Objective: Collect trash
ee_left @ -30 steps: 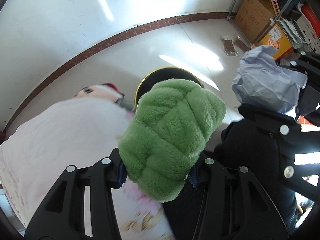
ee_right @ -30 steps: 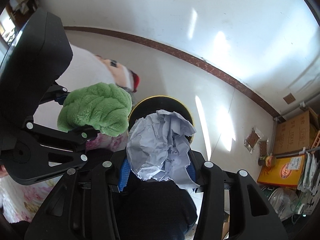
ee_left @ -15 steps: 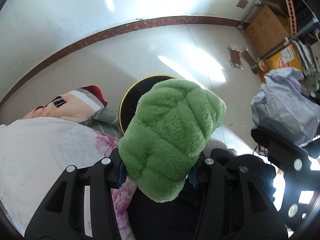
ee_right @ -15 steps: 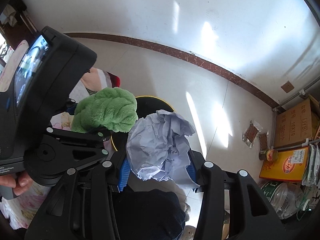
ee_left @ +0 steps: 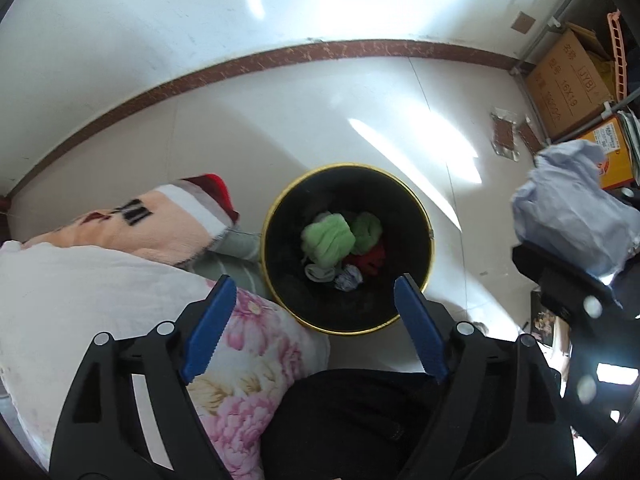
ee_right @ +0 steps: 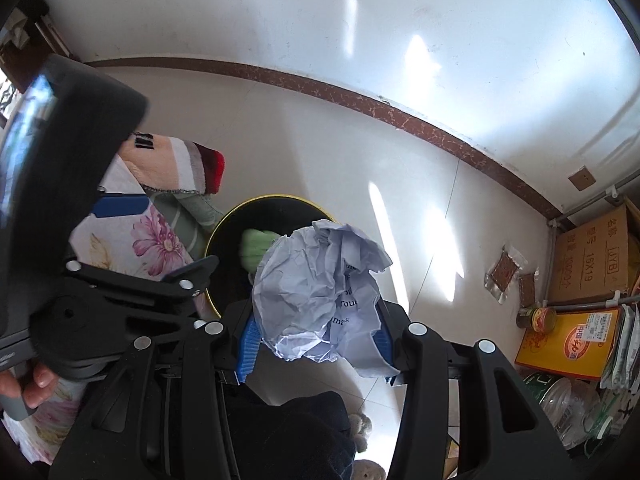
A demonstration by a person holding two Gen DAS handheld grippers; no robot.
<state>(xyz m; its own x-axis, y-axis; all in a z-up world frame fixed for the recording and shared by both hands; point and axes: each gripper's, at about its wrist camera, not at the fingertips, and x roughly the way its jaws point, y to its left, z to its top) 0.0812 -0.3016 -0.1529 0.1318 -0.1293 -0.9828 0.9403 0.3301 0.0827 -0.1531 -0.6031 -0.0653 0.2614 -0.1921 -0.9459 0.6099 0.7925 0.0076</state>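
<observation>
Left hand-held gripper (ee_left: 310, 316): its jaws have just been opening and now stand wide apart with nothing between the blue pads (ee_left: 208, 330); it points steeply down, straight over the bin mouth, which fits a drop made from above.
Green plush bundle (ee_left: 328, 238): lies loose inside the trash bin (ee_left: 428, 236), on top of a second green piece, something red, a small white item and a small crumpled scrap. It is apart from the left pads and well below them.
Trash bin: round, black inside with a yellow rim, standing on the tiled floor (ee_left: 360, 92) just beside the bed's edge.
Right hand-held gripper (ee_right: 314, 342): clamped on a crumpled ball of printed paper (ee_right: 320, 288), which bulges up and forward out of the jaws; the blue pads press it from both sides.
Why the paper is held so: a soft wad needs squeezing across its middle or it slips; here it is carried beside the bin, judged not yet over the opening.
Right hand pose: tilted steeply downward, set to the right of the left one, with the bin ahead and partly behind the paper.
Bedding (ee_left: 100, 288): white floral quilt and a peach striped blanket (ee_left: 160, 224) overhang close to the bin's left rim.
Next, as a judgement: bring the paper over the rim, then release.
</observation>
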